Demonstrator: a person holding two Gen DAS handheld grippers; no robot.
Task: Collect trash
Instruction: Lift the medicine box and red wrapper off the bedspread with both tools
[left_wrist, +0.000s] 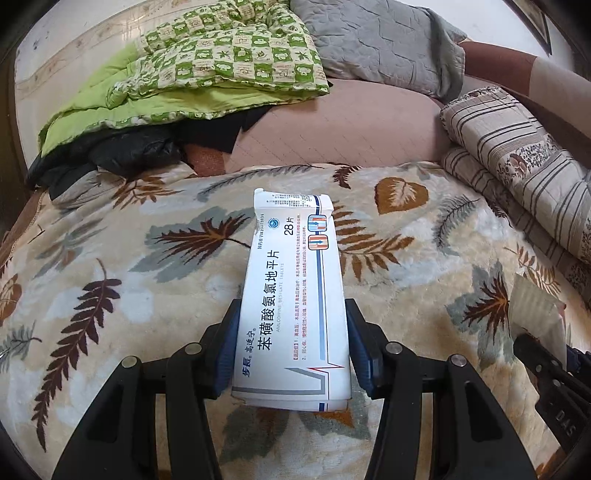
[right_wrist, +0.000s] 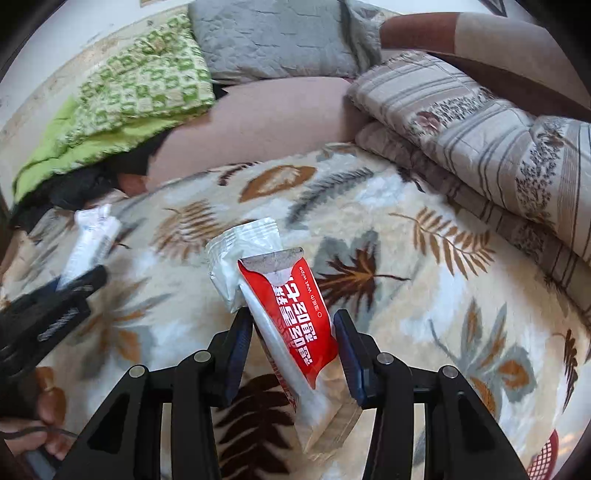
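Observation:
In the left wrist view a white medicine box (left_wrist: 291, 295) with blue lines and printed text is clamped lengthwise between the blue pads of my left gripper (left_wrist: 293, 308), above a leaf-patterned blanket (left_wrist: 110, 258). In the right wrist view my right gripper (right_wrist: 293, 319) is shut on a red wet-wipe packet (right_wrist: 295, 314), with a crumpled silver-white wrapper (right_wrist: 240, 254) held behind it. The left gripper (right_wrist: 66, 295) with the box (right_wrist: 92, 236) shows blurred at the left. The right gripper (left_wrist: 546, 369) and the silver wrapper (left_wrist: 535, 306) appear at the right edge of the left wrist view.
A green checked quilt (left_wrist: 221, 62) and a grey quilt (left_wrist: 380, 40) lie at the back, over a black garment (left_wrist: 122, 147). A folded striped quilt (left_wrist: 517, 162) sits at the right. A person's hand (right_wrist: 44, 417) is at the lower left.

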